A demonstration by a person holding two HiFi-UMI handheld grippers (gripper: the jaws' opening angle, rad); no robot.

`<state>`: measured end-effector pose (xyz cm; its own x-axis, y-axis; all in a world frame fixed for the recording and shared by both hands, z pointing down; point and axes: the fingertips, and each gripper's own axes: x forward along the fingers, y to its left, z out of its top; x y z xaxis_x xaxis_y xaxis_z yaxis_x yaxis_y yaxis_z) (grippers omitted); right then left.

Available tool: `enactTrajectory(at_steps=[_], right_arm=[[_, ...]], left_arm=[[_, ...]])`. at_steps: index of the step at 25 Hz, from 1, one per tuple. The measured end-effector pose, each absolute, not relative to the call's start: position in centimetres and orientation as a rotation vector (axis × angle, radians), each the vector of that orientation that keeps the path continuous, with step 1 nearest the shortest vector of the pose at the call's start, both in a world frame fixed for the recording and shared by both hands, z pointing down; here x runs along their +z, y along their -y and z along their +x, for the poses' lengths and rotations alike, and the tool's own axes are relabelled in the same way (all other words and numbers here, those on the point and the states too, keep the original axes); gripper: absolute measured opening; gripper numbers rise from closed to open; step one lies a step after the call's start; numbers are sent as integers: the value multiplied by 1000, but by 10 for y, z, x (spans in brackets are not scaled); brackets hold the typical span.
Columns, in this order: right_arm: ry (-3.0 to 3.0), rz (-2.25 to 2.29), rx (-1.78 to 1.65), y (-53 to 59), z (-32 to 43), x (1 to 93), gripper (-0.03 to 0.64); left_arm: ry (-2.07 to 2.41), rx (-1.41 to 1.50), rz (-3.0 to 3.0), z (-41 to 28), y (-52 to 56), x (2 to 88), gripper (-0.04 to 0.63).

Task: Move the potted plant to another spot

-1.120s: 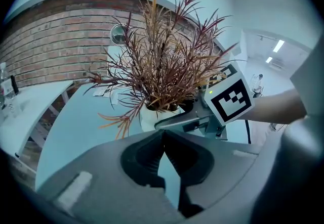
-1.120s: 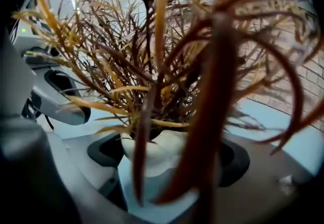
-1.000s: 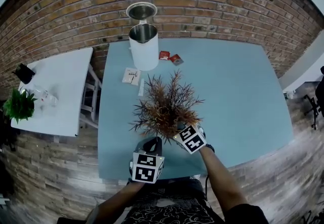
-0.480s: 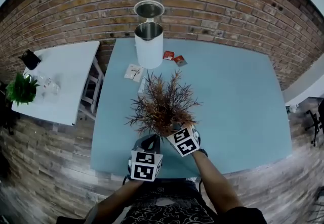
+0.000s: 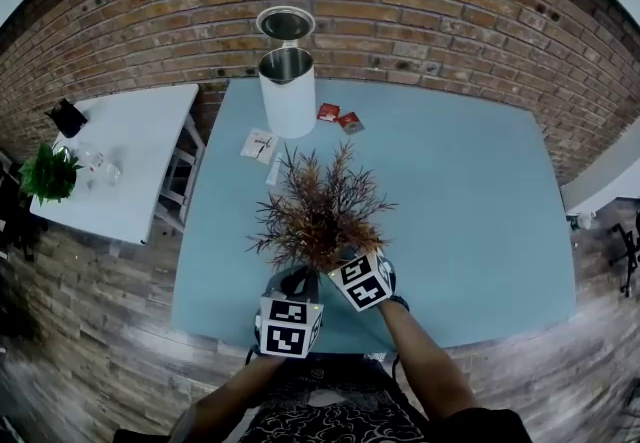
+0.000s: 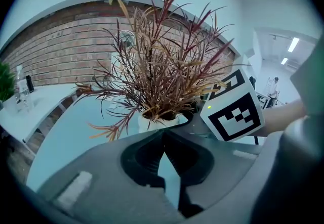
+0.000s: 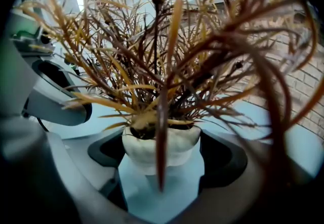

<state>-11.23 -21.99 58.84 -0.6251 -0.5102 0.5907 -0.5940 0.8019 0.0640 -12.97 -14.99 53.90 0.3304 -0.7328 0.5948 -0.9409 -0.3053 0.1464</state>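
The potted plant (image 5: 320,214) has spiky brown-red leaves and a small white pot (image 7: 162,148). It stands near the front edge of the light blue table (image 5: 470,191). My right gripper (image 5: 337,263) is shut on the pot, one jaw against each side, and the leaves fill most of the right gripper view. My left gripper (image 5: 301,281) is just left of it, near the pot, shut with nothing between its jaws. In the left gripper view the plant (image 6: 162,76) rises just beyond the jaw tips (image 6: 163,136). I cannot tell whether the pot's base touches the table.
A white kettle (image 5: 287,91) with its lid open stands at the table's far edge by the brick wall. Two red packets (image 5: 338,116) and a paper card (image 5: 259,145) lie near it. A white side table (image 5: 130,161) at the left holds a green plant (image 5: 48,174).
The right gripper's marker cube has edged slightly left, toward the left gripper. The plant and the left gripper stay about where they were.
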Motion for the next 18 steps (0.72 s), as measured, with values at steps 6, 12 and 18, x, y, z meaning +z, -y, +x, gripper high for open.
enactTrajectory(at_steps=[6, 12, 18], right_arm=[[2381, 807, 184, 220, -95, 588, 445], [2372, 807, 186, 221, -73, 588, 443], [2372, 816, 187, 222, -51, 588, 442]], left_arm=[[1470, 600, 2124, -113, 151, 539, -5], [1459, 608, 2138, -91, 154, 538, -5], [1450, 617, 2149, -72, 157, 537, -5]])
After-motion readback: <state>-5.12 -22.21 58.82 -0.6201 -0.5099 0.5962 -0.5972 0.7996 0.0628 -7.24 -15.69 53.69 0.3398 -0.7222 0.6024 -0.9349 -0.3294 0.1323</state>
